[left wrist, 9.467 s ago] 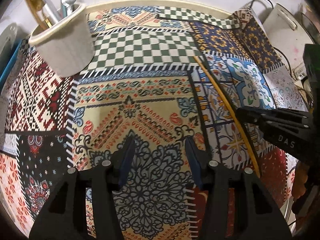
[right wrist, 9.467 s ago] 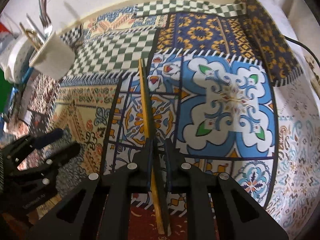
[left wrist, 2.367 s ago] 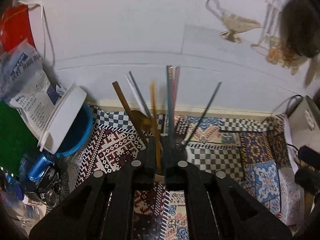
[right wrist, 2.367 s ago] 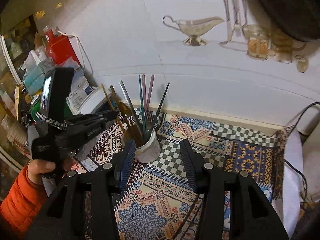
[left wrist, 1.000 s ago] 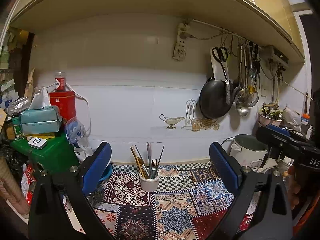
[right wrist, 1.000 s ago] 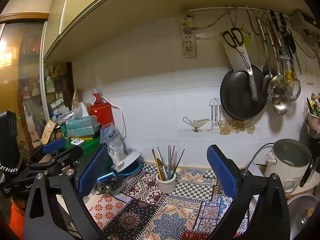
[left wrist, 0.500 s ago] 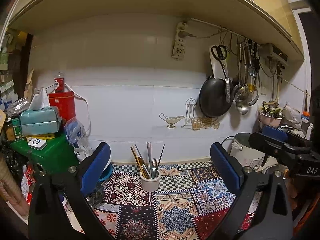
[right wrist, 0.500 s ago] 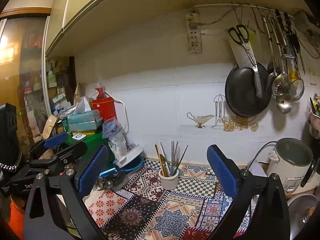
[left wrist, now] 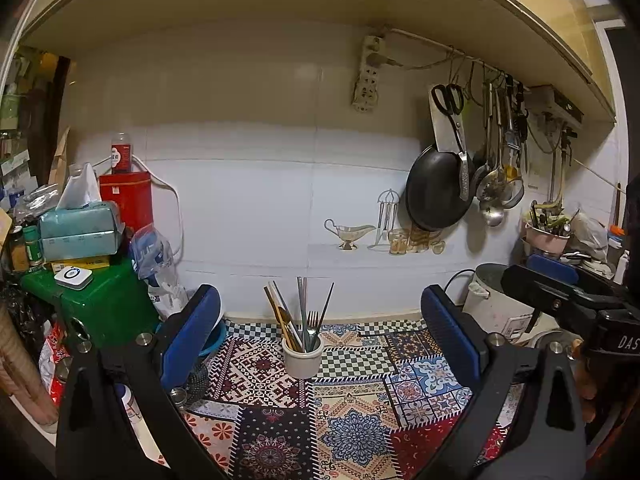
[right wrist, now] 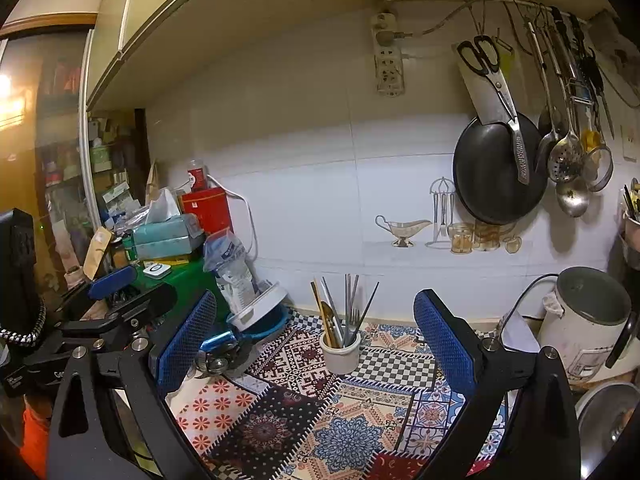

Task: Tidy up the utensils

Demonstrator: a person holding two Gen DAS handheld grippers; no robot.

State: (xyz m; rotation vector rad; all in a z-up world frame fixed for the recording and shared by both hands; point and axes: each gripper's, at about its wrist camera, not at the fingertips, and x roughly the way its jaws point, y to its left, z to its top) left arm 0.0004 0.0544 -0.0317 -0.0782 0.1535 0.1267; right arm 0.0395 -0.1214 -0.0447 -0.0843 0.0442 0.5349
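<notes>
A white ceramic cup (left wrist: 302, 356) stands on the patterned mat (left wrist: 352, 420) near the wall; it also shows in the right wrist view (right wrist: 341, 354). It holds several chopsticks, a fork and other utensils (left wrist: 298, 316), upright and fanned out. My left gripper (left wrist: 320, 340) is wide open and empty, held well back from the cup. My right gripper (right wrist: 316, 344) is wide open and empty, also held back. Each gripper shows at the side of the other's view: the right one (left wrist: 568, 296), the left one (right wrist: 116, 300).
A green box (left wrist: 100, 300) with tissues and a red tin stands at the left. A blue bowl with a white lid (right wrist: 260, 312) lies beside it. A rice cooker (right wrist: 588, 316) stands at the right. A black pan (left wrist: 436, 192) and ladles hang on the wall.
Both grippers have pulled far back from the cup and opened wide. The chopstick once held by the left gripper is no longer in it. In the last half second the views barely shift.
</notes>
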